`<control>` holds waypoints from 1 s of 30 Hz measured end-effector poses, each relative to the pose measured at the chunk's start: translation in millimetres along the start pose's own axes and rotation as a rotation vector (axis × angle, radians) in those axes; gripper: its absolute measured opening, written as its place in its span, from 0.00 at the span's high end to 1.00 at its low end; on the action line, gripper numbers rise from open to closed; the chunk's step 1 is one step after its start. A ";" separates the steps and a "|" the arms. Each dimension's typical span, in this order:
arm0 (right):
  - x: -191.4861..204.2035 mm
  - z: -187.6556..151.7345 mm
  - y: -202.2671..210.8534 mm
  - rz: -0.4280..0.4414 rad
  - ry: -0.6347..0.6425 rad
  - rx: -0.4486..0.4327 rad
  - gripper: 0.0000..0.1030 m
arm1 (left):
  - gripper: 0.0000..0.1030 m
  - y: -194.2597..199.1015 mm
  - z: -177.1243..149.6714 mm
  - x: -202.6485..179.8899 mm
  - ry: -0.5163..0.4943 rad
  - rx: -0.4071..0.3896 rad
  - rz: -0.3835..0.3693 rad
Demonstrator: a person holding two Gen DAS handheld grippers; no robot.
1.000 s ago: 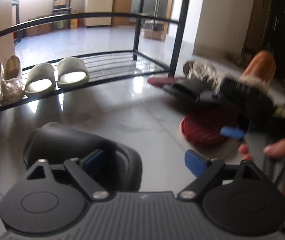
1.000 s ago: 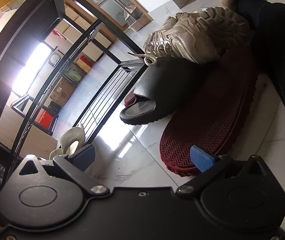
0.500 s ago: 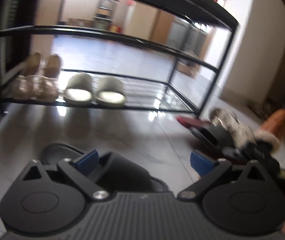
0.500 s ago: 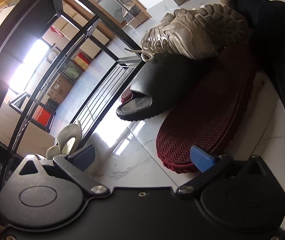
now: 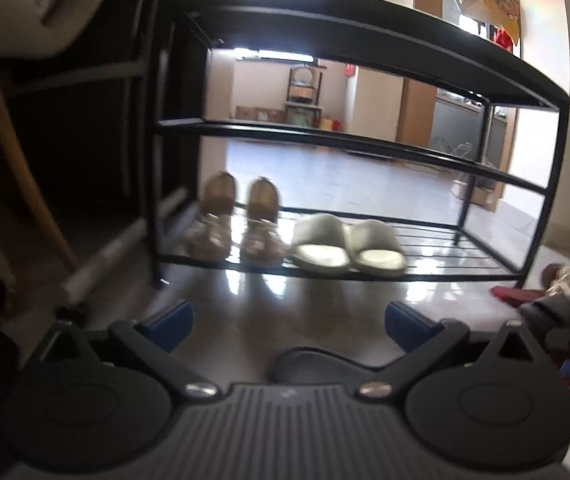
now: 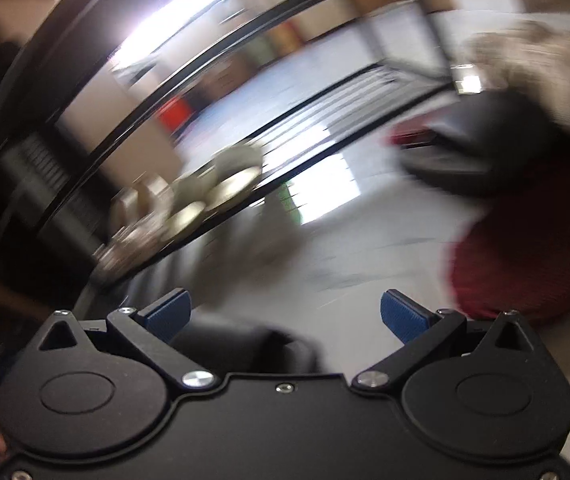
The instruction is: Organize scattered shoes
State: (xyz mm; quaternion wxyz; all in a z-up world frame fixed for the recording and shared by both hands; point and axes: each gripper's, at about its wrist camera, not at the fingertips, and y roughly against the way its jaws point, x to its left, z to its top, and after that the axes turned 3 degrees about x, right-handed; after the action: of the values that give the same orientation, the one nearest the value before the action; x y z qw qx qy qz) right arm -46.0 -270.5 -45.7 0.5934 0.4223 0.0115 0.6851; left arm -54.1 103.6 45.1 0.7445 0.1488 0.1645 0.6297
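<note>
My left gripper (image 5: 289, 322) is open and empty above the floor, facing the black shoe rack (image 5: 365, 276). A black slipper (image 5: 317, 364) lies on the floor just under it, mostly hidden by the gripper body. On the bottom shelf stand a pair of beige flats (image 5: 237, 224) and a pair of pale slippers (image 5: 349, 246). My right gripper (image 6: 285, 316) is open and empty; its view is blurred. A red-soled shoe (image 6: 525, 264), a black slipper (image 6: 469, 152) and a pale sneaker (image 6: 541, 76) lie in a pile at the right. A dark shoe (image 6: 245, 346) lies under the right gripper.
The shoe pile shows at the right edge of the left wrist view (image 5: 557, 300). A wooden chair leg (image 5: 17, 160) and dark furniture stand left of the rack. The rack's middle shelf (image 5: 365, 140) holds nothing. The glossy tiled floor (image 5: 285, 300) lies before the rack.
The left gripper has swung left and now faces the rack squarely, with the black slipper under it. The right gripper has swung left away from the shoe pile, blurring its view.
</note>
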 end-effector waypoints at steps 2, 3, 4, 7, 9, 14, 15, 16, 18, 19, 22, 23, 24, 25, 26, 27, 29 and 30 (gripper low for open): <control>4.6 1.8 -14.6 0.001 0.014 0.044 0.00 | 0.01 2.7 -4.2 12.8 -0.039 -0.022 0.024; 4.2 2.0 -24.0 -0.025 -0.008 0.062 0.00 | 0.01 4.2 -6.5 18.5 -0.058 -0.038 0.034; 3.0 2.0 -31.5 -0.046 -0.031 0.076 0.00 | 0.01 6.1 -8.4 21.8 -0.068 -0.050 0.038; -9.0 1.0 -51.4 -0.091 -0.156 0.114 0.00 | 0.01 9.7 -15.2 36.3 -0.069 -0.077 0.052; -8.0 1.9 -60.1 -0.110 -0.164 0.136 0.00 | 0.01 8.6 -19.0 46.5 -0.022 -0.081 0.058; 47.5 12.7 -79.3 -0.076 0.185 0.218 0.00 | 0.01 5.0 -22.4 62.1 0.093 -0.100 0.085; 64.0 12.4 -83.0 -0.071 0.311 0.239 0.00 | 0.01 2.8 -23.2 65.2 0.115 -0.099 0.081; 72.3 11.4 -85.6 -0.063 0.375 0.254 0.00 | 0.01 1.3 -24.0 67.0 0.127 -0.095 0.081; 98.0 3.6 -91.0 -0.021 0.590 0.309 0.00 | 0.01 -0.8 -25.6 71.7 0.157 -0.090 0.075; 109.5 -2.9 -93.1 0.012 0.700 0.341 0.00 | 0.01 -0.4 -26.2 74.0 0.171 -0.094 0.071; 131.7 -17.8 -97.5 0.036 0.924 0.390 0.00 | 0.01 -0.1 -27.4 79.9 0.207 -0.104 0.066; 135.7 -20.4 -101.5 0.033 0.970 0.411 0.00 | 0.01 -0.2 -27.9 80.9 0.215 -0.104 0.065; 138.0 -21.7 -106.4 0.025 1.000 0.434 0.00 | 0.01 -0.5 -28.2 81.9 0.221 -0.104 0.063; 138.9 -22.2 -109.5 0.013 1.023 0.449 0.00 | 0.01 -1.4 -28.3 82.7 0.225 -0.103 0.060; 139.4 -22.4 -111.4 0.002 1.039 0.458 0.00 | 0.01 -2.6 -27.9 83.7 0.228 -0.102 0.057; 139.6 -22.8 -114.1 -0.008 1.056 0.471 0.00 | 0.01 -3.7 -27.2 84.8 0.233 -0.103 0.051; 138.6 -24.4 -122.6 -0.025 1.086 0.513 0.00 | 0.01 -3.1 -27.9 86.2 0.243 -0.108 0.047; 137.7 -24.7 -126.8 -0.032 1.097 0.535 0.00 | 0.01 -3.0 -28.5 86.7 0.246 -0.109 0.046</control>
State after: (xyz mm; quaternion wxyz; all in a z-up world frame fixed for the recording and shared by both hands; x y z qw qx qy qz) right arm 49.7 -107.7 -49.3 0.3844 0.1422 0.4934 0.7672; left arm -50.5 189.1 13.2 0.7110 0.0336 0.2165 0.6682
